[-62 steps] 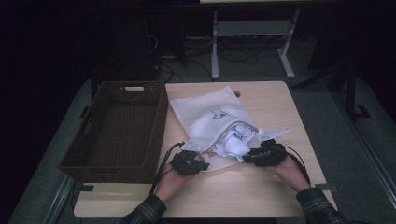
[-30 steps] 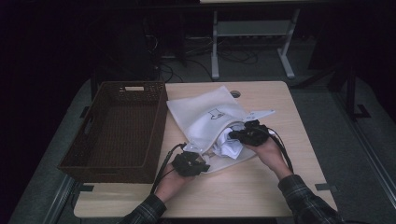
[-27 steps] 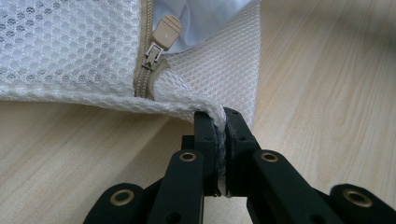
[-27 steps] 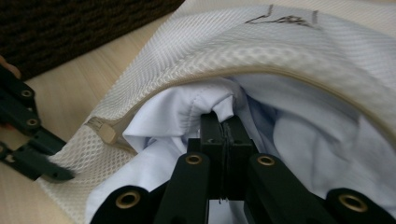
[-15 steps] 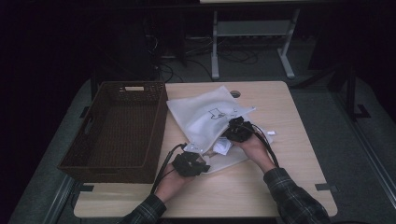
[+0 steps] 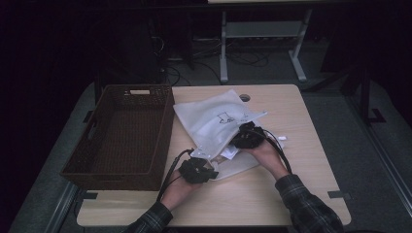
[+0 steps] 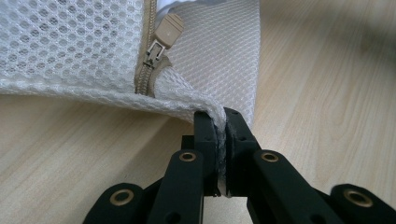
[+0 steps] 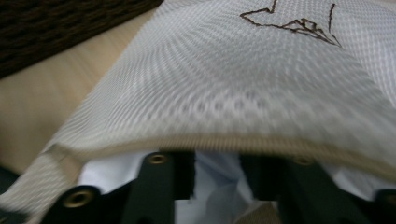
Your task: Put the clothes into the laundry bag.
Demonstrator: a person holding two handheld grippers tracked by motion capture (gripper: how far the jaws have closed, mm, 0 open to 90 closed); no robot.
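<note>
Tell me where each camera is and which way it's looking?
High view: sits above the person's side, looking forward and down on the table, basket and mesh bag; both forearms and hands show.
Left gripper view: rides the left gripper, facing the bag's zipper; its jaws pinch the bag's edge.
Right gripper view: rides the right gripper, poking under the bag's open edge at white cloth; its jaws stand apart.
All three share the mesh bag and wooden table.
</note>
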